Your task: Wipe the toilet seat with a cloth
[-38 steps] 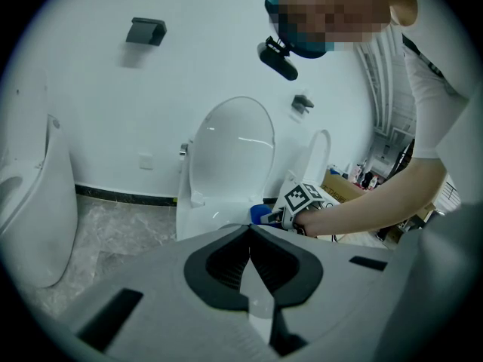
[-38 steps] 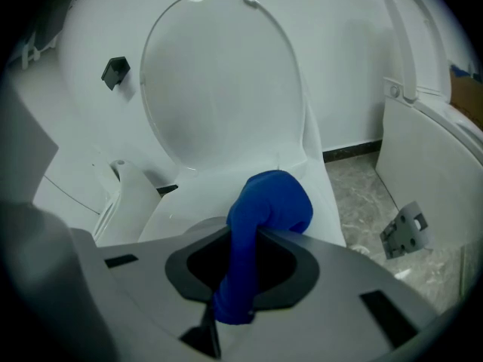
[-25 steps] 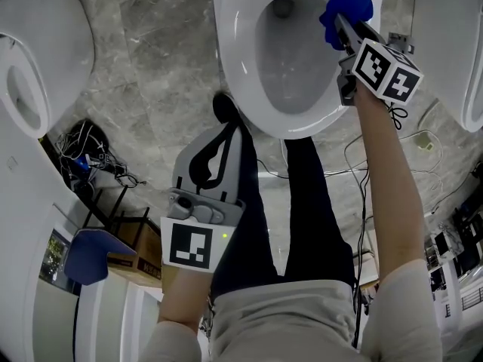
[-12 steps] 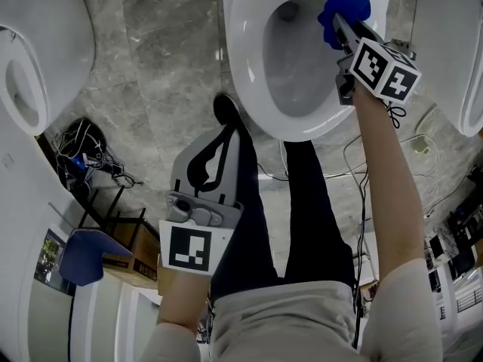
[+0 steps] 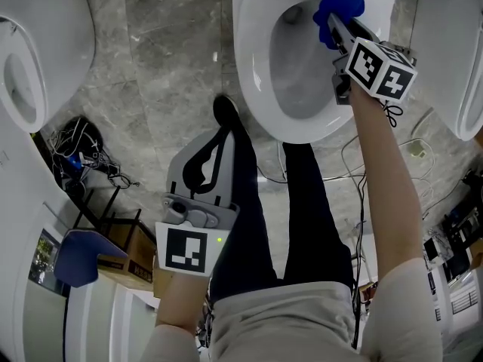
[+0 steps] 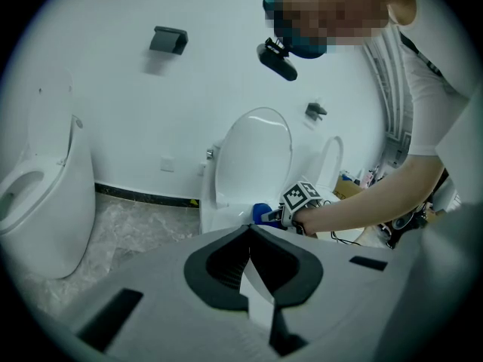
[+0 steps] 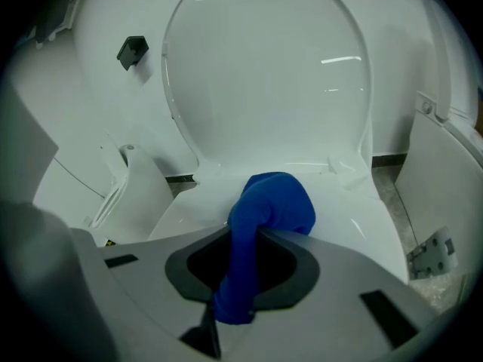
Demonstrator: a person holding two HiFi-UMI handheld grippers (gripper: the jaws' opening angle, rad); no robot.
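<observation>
Pressing blue cloth on toilet seat, right gripper clamped

The head view looks steeply down on the toilet. The left gripper view faces it from low and farther back; the right gripper view sits close above its seat.

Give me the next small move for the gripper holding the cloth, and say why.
Probably slide the right gripper along the toilet seat toward its front edge. Its jaws are clamped on the blue cloth, which rests on the seat's rear part by the raised lid, so most of the ring lies ahead of it.
</observation>
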